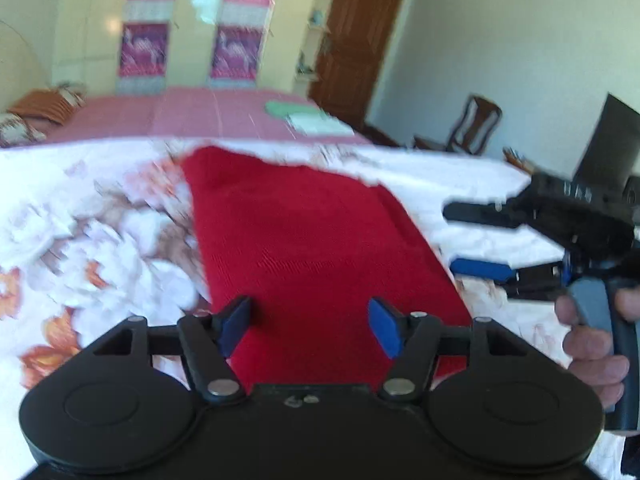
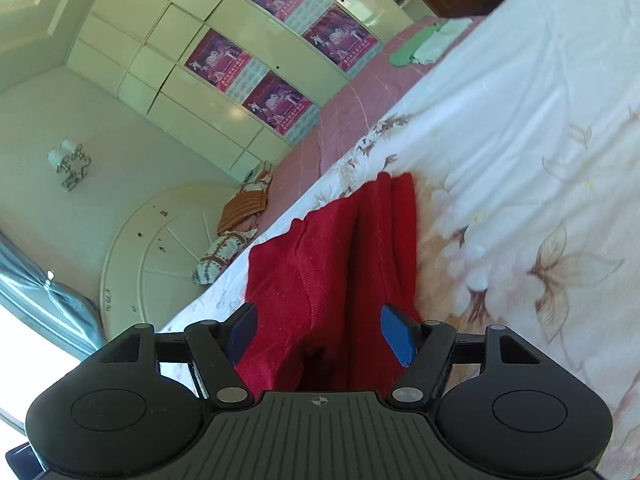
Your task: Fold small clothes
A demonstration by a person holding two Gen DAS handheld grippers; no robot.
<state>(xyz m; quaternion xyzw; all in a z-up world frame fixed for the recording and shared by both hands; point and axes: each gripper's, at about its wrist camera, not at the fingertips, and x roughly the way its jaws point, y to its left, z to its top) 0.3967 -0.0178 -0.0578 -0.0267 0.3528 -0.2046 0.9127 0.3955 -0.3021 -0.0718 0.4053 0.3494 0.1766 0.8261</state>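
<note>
A red knitted garment (image 1: 304,232) lies on a white floral sheet (image 1: 80,240). It is narrow at the far end and wider near me. My left gripper (image 1: 311,328) hovers over its near end, open, with the blue pads apart and not pressing the cloth. To the right, a hand (image 1: 592,344) holds my right gripper (image 1: 450,240), open beside the garment's right edge with bare sheet showing between its fingers. In the right wrist view the red garment (image 2: 320,248) shows long folds and runs under the open right gripper (image 2: 321,334).
Beyond the floral sheet (image 2: 520,160) lies a pink bedspread (image 1: 180,112) with folded green and white clothes (image 1: 304,114) and pillows (image 1: 40,108). A wardrobe with posters (image 1: 236,52), a brown door (image 1: 356,40), a chair (image 1: 476,124) and a dark screen (image 1: 608,144) stand behind.
</note>
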